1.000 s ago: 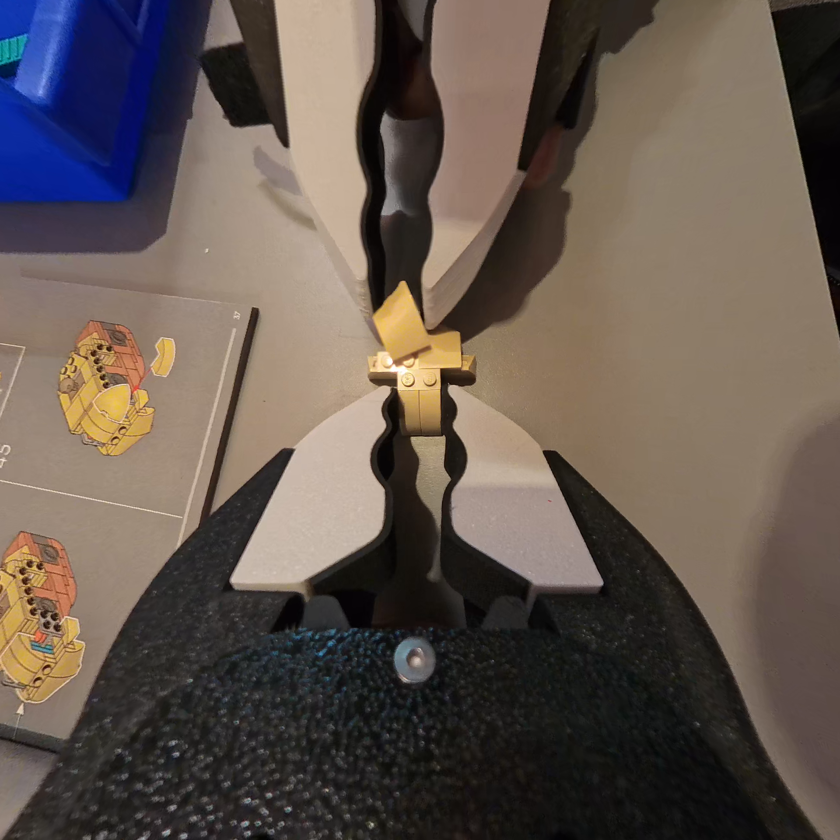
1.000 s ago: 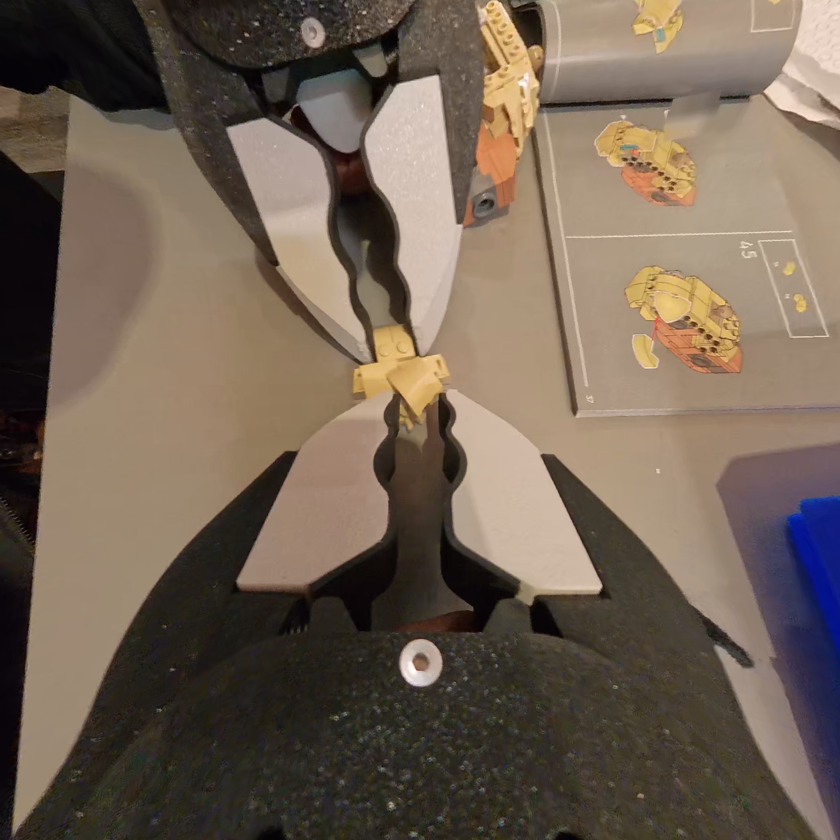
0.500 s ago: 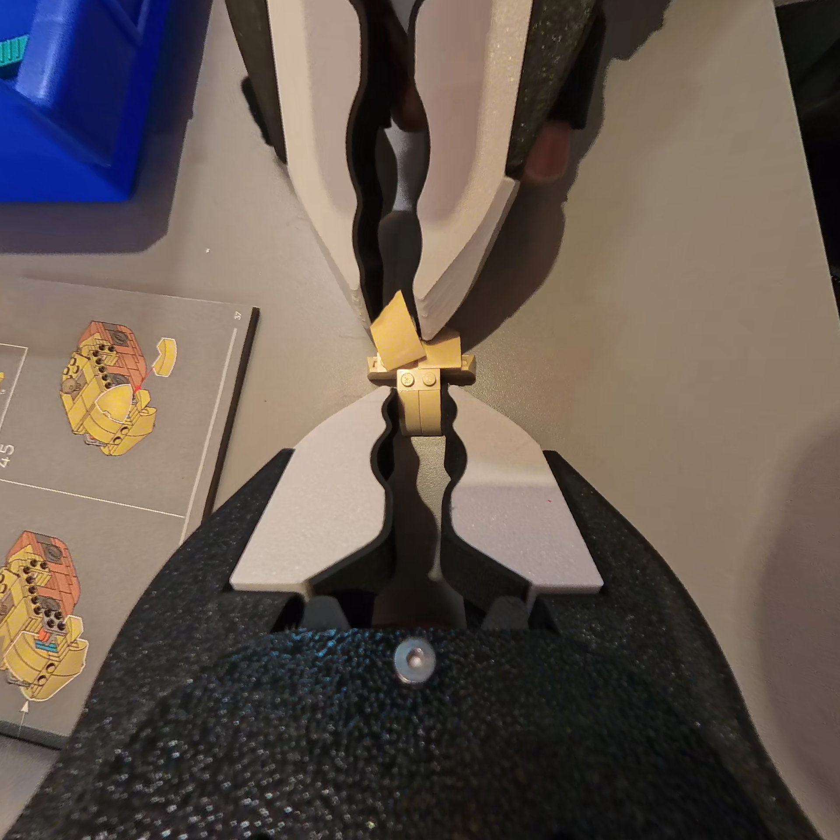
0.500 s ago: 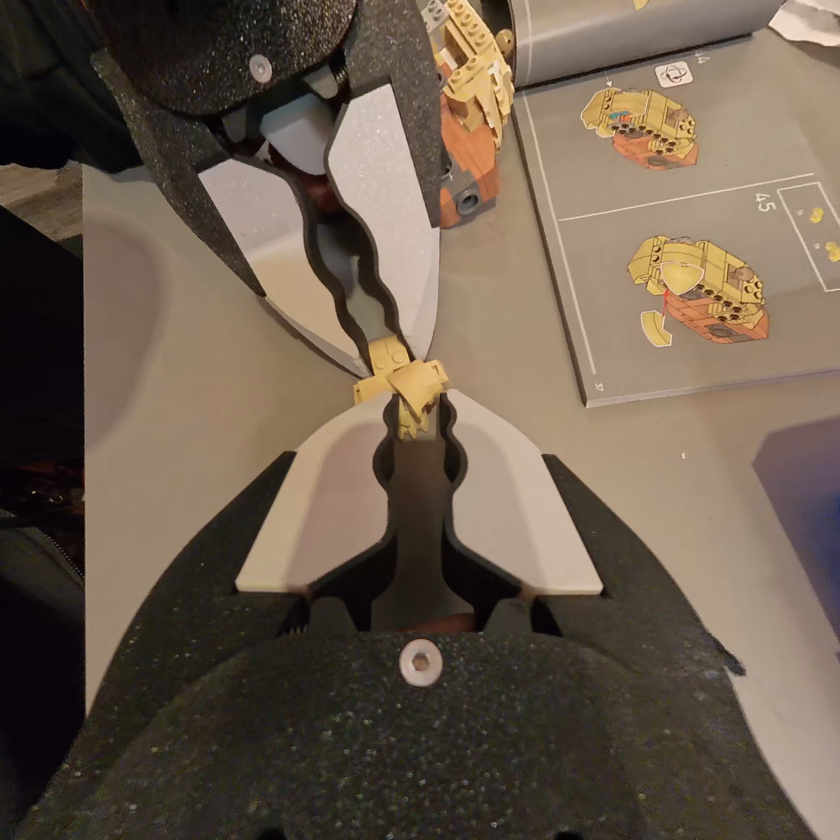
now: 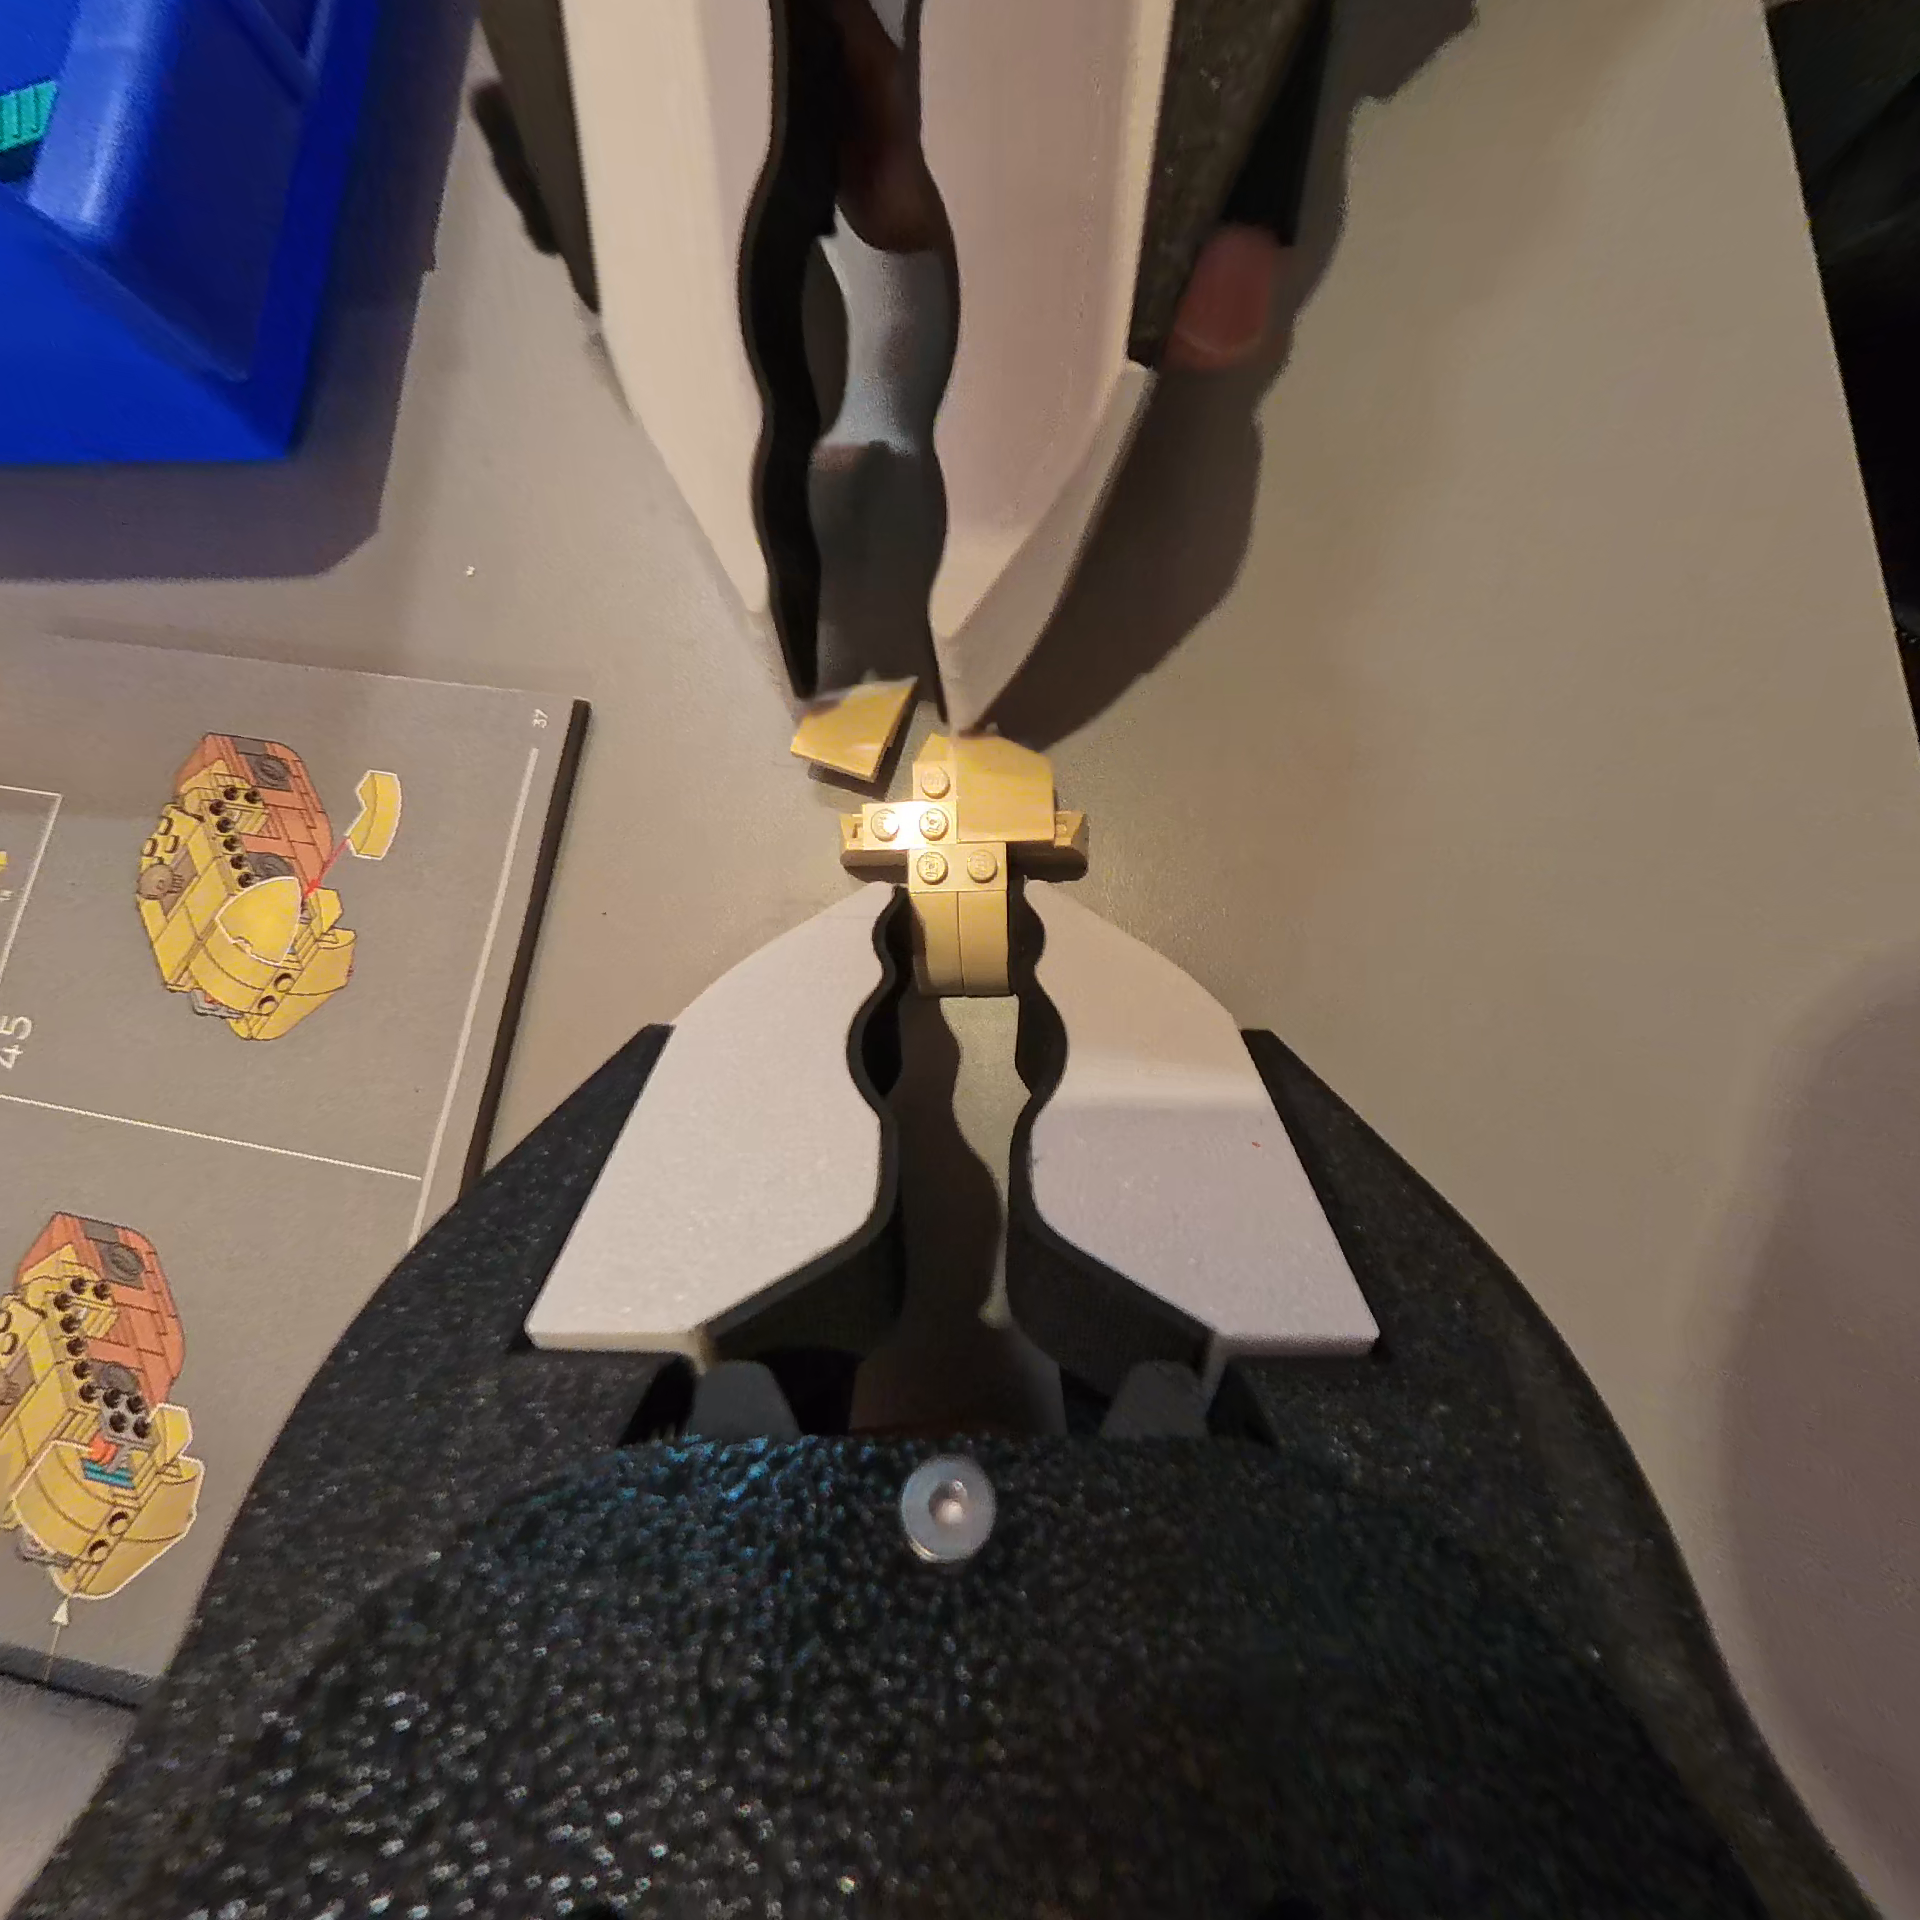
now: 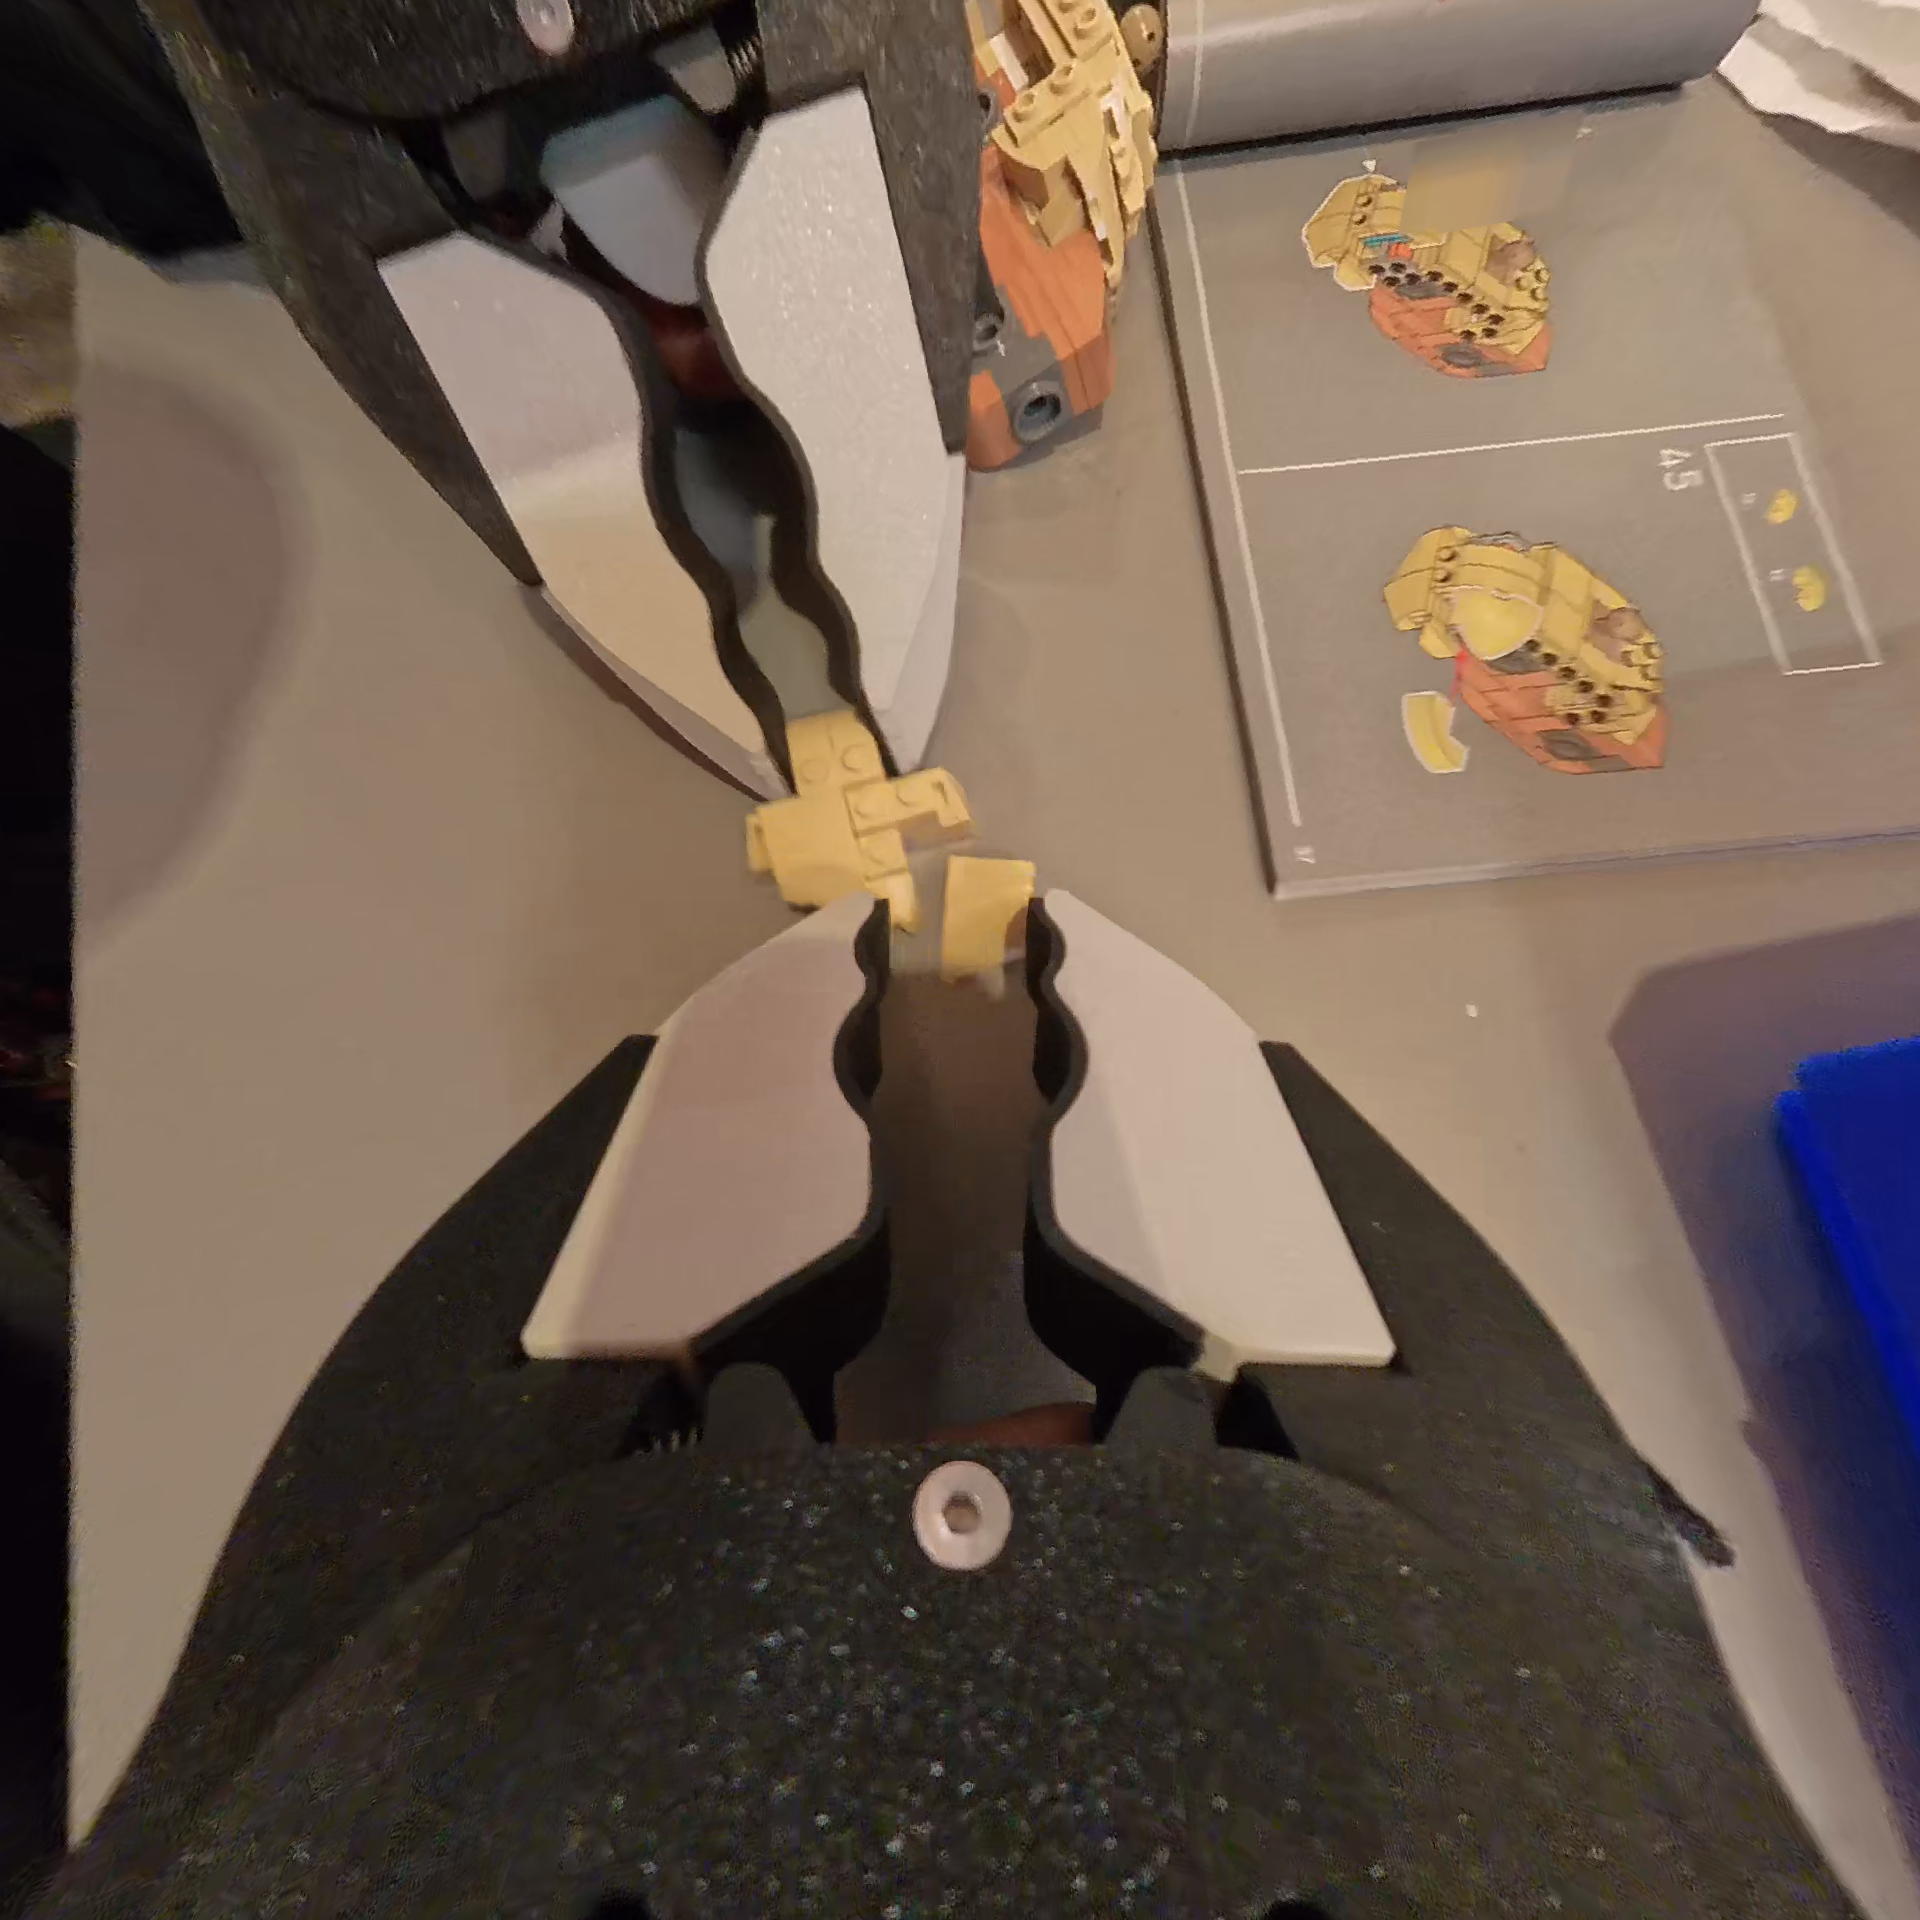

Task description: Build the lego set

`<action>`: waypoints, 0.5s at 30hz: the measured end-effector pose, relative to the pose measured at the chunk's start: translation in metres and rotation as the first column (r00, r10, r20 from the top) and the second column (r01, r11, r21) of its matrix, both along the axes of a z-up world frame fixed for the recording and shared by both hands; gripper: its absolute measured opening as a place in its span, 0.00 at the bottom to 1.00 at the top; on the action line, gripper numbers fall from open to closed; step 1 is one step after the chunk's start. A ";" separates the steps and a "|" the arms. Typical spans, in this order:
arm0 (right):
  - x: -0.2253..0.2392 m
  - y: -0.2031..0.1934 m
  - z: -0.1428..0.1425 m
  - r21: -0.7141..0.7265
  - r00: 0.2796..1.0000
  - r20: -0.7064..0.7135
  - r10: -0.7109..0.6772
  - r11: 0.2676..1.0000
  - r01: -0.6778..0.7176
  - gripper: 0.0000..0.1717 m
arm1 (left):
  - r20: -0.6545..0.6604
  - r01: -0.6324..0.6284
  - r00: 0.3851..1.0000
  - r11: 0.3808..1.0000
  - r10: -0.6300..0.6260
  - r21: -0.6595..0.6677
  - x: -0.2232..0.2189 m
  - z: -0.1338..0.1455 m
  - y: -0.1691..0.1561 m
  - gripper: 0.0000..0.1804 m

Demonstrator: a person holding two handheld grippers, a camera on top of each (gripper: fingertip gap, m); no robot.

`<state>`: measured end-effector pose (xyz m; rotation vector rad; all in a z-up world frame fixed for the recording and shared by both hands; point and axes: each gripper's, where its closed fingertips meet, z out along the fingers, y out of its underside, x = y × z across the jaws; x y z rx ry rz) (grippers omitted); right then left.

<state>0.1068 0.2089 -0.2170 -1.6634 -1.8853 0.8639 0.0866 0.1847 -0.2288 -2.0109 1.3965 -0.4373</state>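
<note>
Tan brick assembly (image 5: 961,842) sits clamped at its rounded end between the left tool's (image 5: 961,940) pads, studs up; the right tool (image 6: 956,925) faces it tip to tip with jaws apart, a loose tan curved piece (image 6: 982,904) lying between its tips without both pads pressing. Beside the left tool on the grey bench (image 5: 1455,727) lies an open instruction booklet (image 5: 312,935) with printed build pictures and numerals; beyond it a blue bin (image 5: 135,229); behind the left tool stands a brown-and-tan model (image 6: 1060,229).

Bare table (image 6: 416,727) left of the claws; booklet (image 6: 1558,623) and model (image 6: 1049,260) block the right.
</note>
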 end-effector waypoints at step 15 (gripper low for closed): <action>0.000 0.007 -0.010 0.019 0.996 0.052 0.068 0.997 -0.069 0.09 | -0.002 0.014 1.000 1.000 -0.014 -0.005 -0.002 0.000 -0.001 0.09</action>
